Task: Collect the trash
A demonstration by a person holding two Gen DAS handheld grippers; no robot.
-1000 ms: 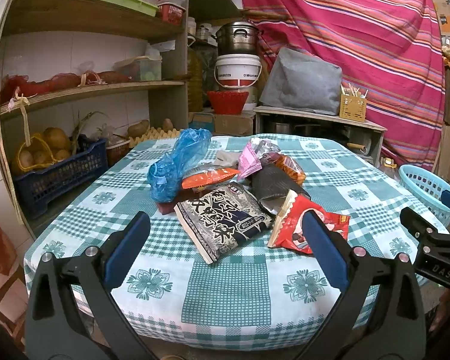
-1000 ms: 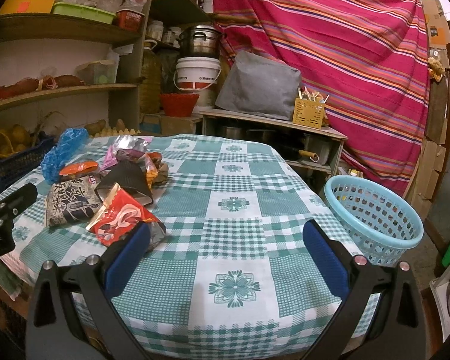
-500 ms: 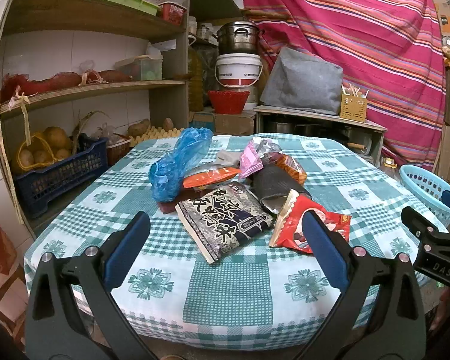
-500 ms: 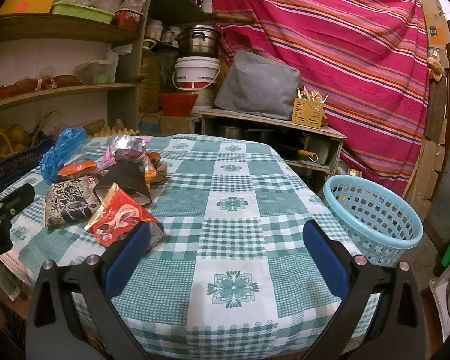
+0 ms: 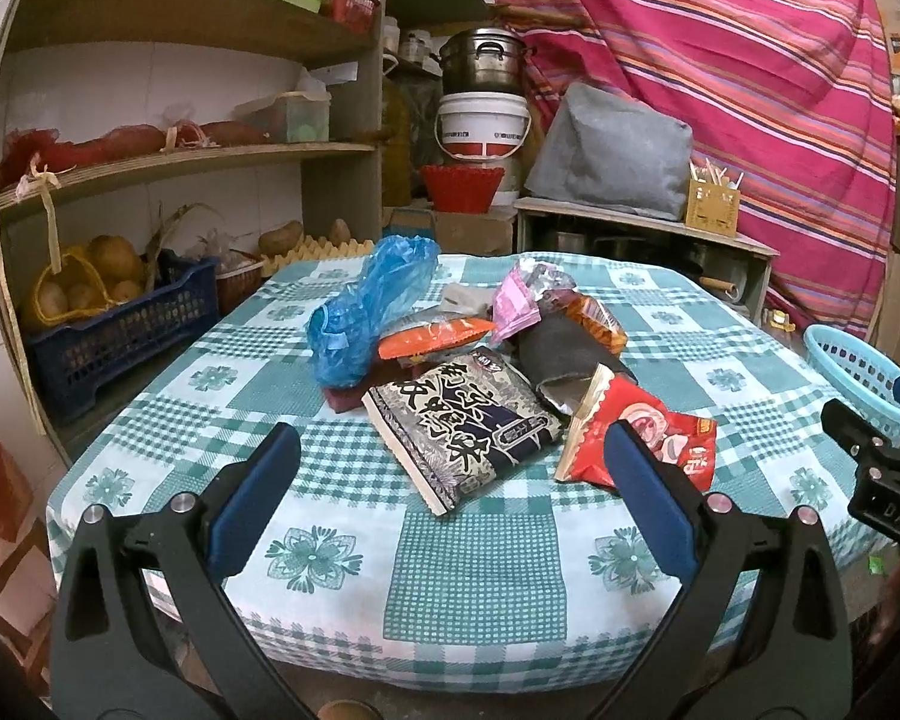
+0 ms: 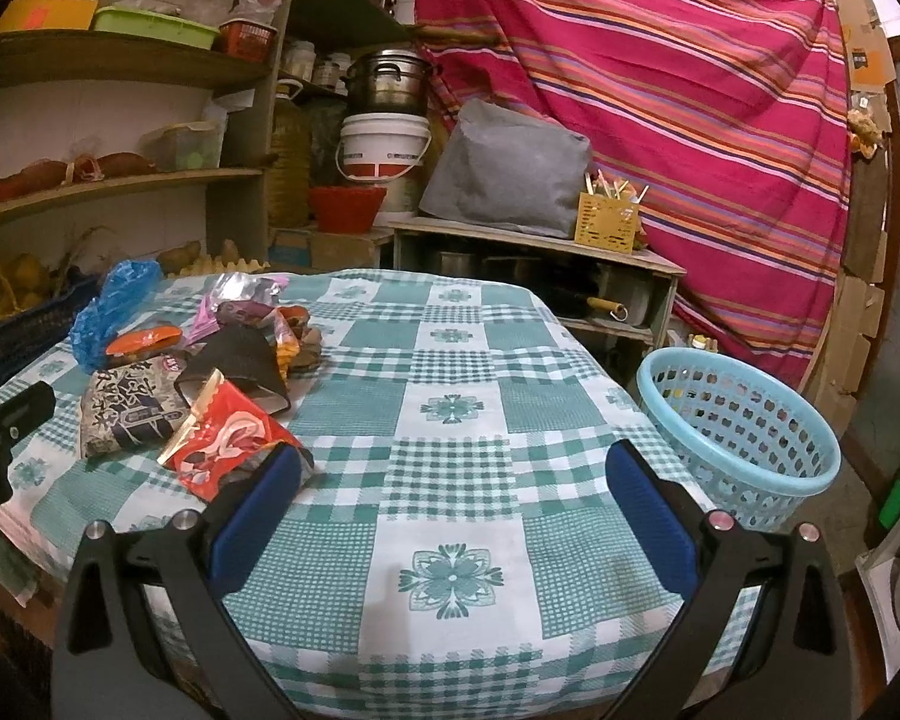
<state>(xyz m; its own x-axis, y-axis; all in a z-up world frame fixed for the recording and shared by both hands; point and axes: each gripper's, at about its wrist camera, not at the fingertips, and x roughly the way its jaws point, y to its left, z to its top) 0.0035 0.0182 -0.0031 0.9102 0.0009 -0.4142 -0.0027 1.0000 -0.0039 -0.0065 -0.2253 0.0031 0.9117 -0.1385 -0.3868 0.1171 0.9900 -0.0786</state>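
A heap of wrappers lies on the green checked tablecloth (image 5: 474,576): a black printed packet (image 5: 462,426) in front, a red packet (image 5: 648,426) to its right, a crumpled blue plastic bag (image 5: 372,312) at the left, an orange wrapper (image 5: 432,339) and a pink one (image 5: 516,300) behind. My left gripper (image 5: 450,468) hovers open just short of the black packet, holding nothing. In the right wrist view the red packet (image 6: 228,432) lies by the left fingertip of my open, empty right gripper (image 6: 450,486). A light blue basket (image 6: 738,438) stands off the table's right edge.
Wooden shelves (image 5: 168,162) with produce and a blue crate (image 5: 120,330) stand left of the table. Behind are a white bucket (image 6: 384,150), a metal pot, a grey bag (image 6: 510,174) on a low cabinet, and a striped pink curtain (image 6: 690,90).
Both views have shifted only slightly; the trash sits a little lower and nearer in the left view. Nothing has been grasped or moved on the table.
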